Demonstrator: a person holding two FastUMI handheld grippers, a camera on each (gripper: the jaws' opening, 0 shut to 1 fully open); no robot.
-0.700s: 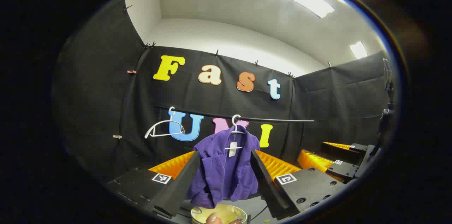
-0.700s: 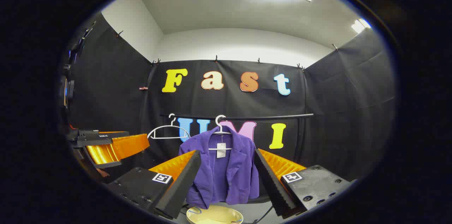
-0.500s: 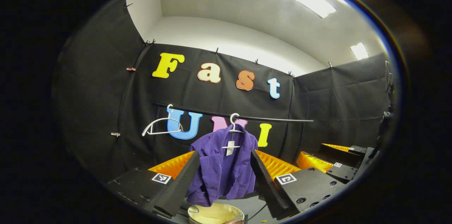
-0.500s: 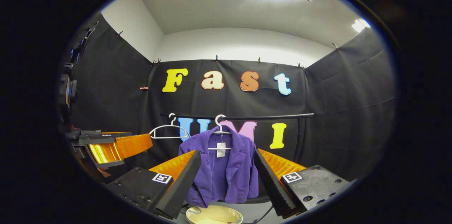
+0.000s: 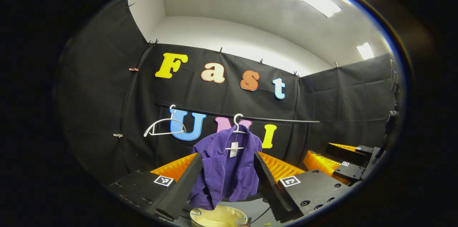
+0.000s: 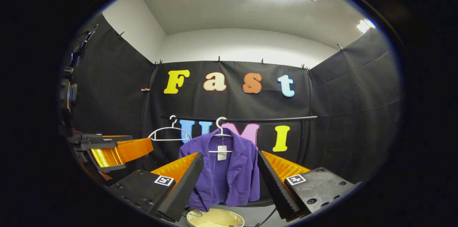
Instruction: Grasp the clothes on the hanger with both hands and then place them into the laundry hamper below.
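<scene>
A purple jacket point(image 5: 226, 169) point(image 6: 223, 177) hangs on a white hanger point(image 5: 238, 126) point(image 6: 220, 130) from a black rail point(image 5: 279, 120) point(image 6: 272, 118). Below it sits the pale yellow laundry hamper point(image 5: 218, 217) point(image 6: 214, 218). My left gripper point(image 5: 228, 164) is open, some way short of the jacket, which I see between its fingers. My right gripper point(image 6: 230, 162) is open too, framing the jacket from a distance. In the left gripper view the right gripper point(image 5: 340, 164) appears at the right. In the right gripper view the left gripper point(image 6: 114, 150) appears at the left.
A bare white hanger point(image 5: 162, 128) point(image 6: 170, 133) hangs on the rail to the left of the jacket. Black cloth walls close the booth behind and at both sides. A grey surface point(image 5: 254, 207) lies under the jacket around the hamper.
Both views have drifted slightly; the jacket sits a little higher in them and more of the hamper shows. A fingertip seen by the hamper in the left gripper view is gone.
</scene>
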